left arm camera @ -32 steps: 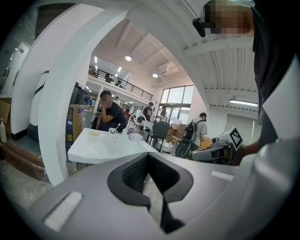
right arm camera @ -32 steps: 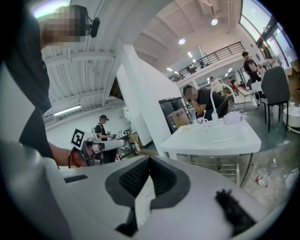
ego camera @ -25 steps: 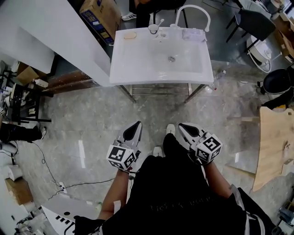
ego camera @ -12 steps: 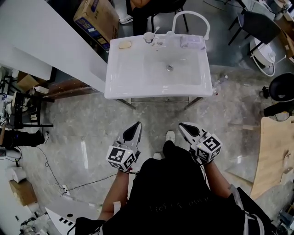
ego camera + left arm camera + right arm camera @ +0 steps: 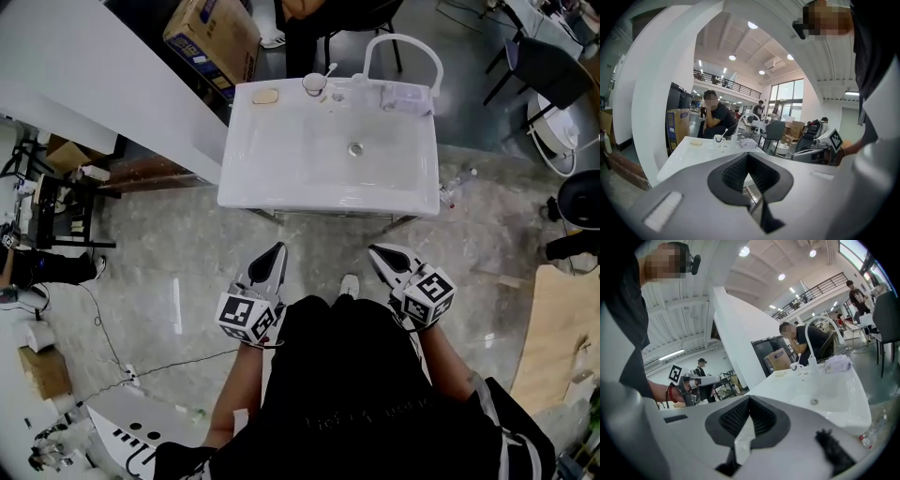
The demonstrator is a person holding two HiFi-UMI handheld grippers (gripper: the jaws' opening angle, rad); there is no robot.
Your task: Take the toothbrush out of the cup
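Note:
A small white cup [image 5: 314, 84] stands on the back rim of the white sink [image 5: 281, 169], with a white toothbrush [image 5: 327, 70] leaning out of it to the right. Both grippers are held low in front of the person's body, well short of the sink. My left gripper [image 5: 277, 255] and right gripper [image 5: 377, 254] both point toward the sink, their jaws closed to a point with nothing in them. The left gripper view shows the cup [image 5: 716, 138] and toothbrush [image 5: 723, 133] far off. In the right gripper view the cup [image 5: 795, 366] sits next to the faucet [image 5: 819, 331].
A soap dish [image 5: 265, 96] lies left of the cup, an arched faucet [image 5: 403, 47] and a crumpled cloth [image 5: 405, 97] to its right. A seated person is behind the sink. A cardboard box [image 5: 211, 42], white wall panel [image 5: 103, 84], chairs and cables surround the floor.
The sink has drifted lower and slightly larger in the head view, so the person has come a little closer. Both grippers keep their pose, still closed.

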